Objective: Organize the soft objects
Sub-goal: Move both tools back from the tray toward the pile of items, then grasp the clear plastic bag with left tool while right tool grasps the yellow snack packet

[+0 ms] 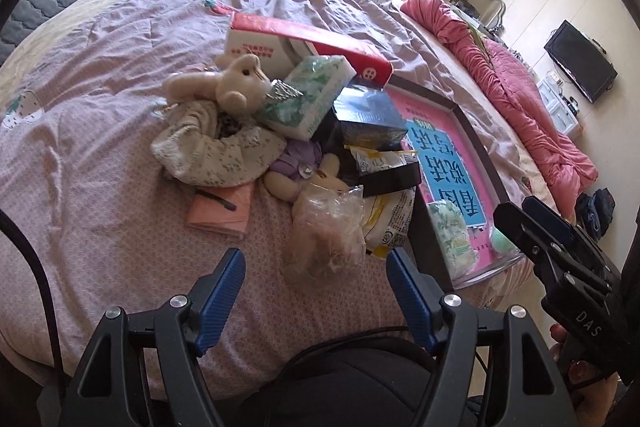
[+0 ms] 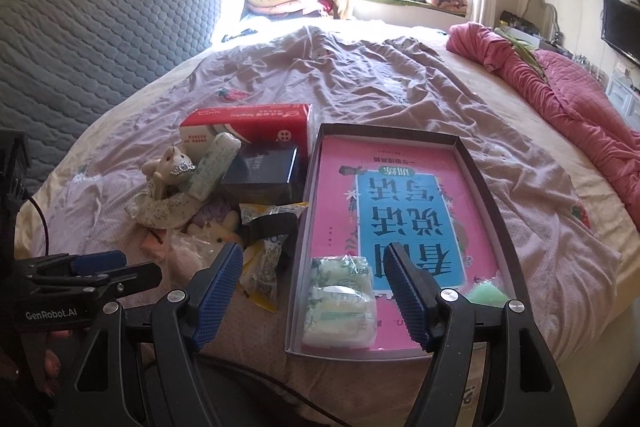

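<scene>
- Two grippers hover over the bed (image 1: 100, 155), both with jaws spread apart and nothing between them: the left gripper (image 1: 316, 291) low over the pink sheet, the right gripper (image 2: 316, 291) above the near end of the tray (image 2: 486, 187).
- Seen from the left wrist, the clutter pile sits at 12 o'clock from the left gripper. Nearest its fingertips lies a crinkled clear bag (image 1: 328, 227) holding something pale and fluffy.
- At 11 o'clock of that bag lie a pink folded cloth (image 1: 222, 213) and, farther on, a floral fabric piece (image 1: 212, 151), with a cream teddy bear (image 1: 236, 83) resting on its far edge.
- A green tissue pack (image 1: 308, 97) leans against the bear's 3 o'clock side; behind both stands a red-and-white tissue box (image 1: 296, 47).
- A dark blue box (image 1: 372, 119), a black box (image 1: 390, 179) and yellow-white snack wrappers (image 1: 386, 223) crowd between the soft toys and the tray, touching its left wall.
- A small plush in purple (image 1: 298, 167) is wedged under the floral fabric and the boxes, partly hidden.
- Inside the tray, over a pink-and-blue printed sheet (image 2: 404, 203), a soft tissue pack (image 2: 340, 299) lies at the near left corner, directly between the right gripper's fingers in that view; a green ball (image 2: 486, 293) sits at the near right corner, partly behind the right finger.
- At 2 o'clock, well apart, a red quilt (image 2: 560, 95) runs along the bed edge.
</scene>
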Demonstrator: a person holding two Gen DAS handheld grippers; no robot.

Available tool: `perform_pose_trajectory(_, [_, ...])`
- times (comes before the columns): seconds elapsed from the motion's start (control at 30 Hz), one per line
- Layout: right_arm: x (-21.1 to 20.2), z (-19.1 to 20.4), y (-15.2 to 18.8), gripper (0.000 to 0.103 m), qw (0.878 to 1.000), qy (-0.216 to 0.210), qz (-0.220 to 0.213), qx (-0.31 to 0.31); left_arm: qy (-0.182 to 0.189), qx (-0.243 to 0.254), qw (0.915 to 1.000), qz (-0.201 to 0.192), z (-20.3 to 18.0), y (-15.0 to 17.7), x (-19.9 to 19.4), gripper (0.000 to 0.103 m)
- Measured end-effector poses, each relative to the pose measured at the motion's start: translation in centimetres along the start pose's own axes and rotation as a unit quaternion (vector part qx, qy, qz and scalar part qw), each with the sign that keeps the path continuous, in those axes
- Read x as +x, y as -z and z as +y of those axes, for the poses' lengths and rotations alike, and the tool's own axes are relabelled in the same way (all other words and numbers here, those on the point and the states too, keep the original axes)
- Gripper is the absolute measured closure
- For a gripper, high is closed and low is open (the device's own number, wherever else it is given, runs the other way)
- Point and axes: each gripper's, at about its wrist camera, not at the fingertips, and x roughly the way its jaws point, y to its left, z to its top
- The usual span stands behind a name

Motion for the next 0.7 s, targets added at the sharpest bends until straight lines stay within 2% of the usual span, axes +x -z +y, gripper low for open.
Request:
perform_pose_trajectory(0.33, [2.2, 0.4, -1.8, 0.029, 1.000, -0.024, 0.003, -0.009, -0.019, 0.002, 0.9996, 0.022, -0.9, -0.2, 3.3, 0.031])
perform_pose_trajectory(0.5, [3.9, 0.8, -2.3, 0.029, 0.999, -0.040, 0.025, -0.002, -0.020, 0.005, 0.9996, 0.022, -1.1, -0.4, 4.1, 0.032])
perform_pose_trajectory(0.57, [4.8, 1.2, -2.2, 0.029, 0.998, -0.041, 0.038, -0.011, -0.016, 0.010, 0.9996, 0.020, -1.1, -0.4, 4.2, 0.036])
perform_pose_trajectory(0.63, [5.8, 1.7, -2.1, 0.029, 0.998, -0.040, 0.051, -0.021, -0.021, 0.018, 0.9994, 0.020, -1.3, -0.4, 4.4, 0.045])
perform_pose_trajectory(0.7, [6.6, 2.0, -2.2, 0.029, 0.997, -0.042, 0.060, -0.026, -0.020, 0.022, 0.9993, 0.023, -1.2, -0.4, 4.6, 0.050])
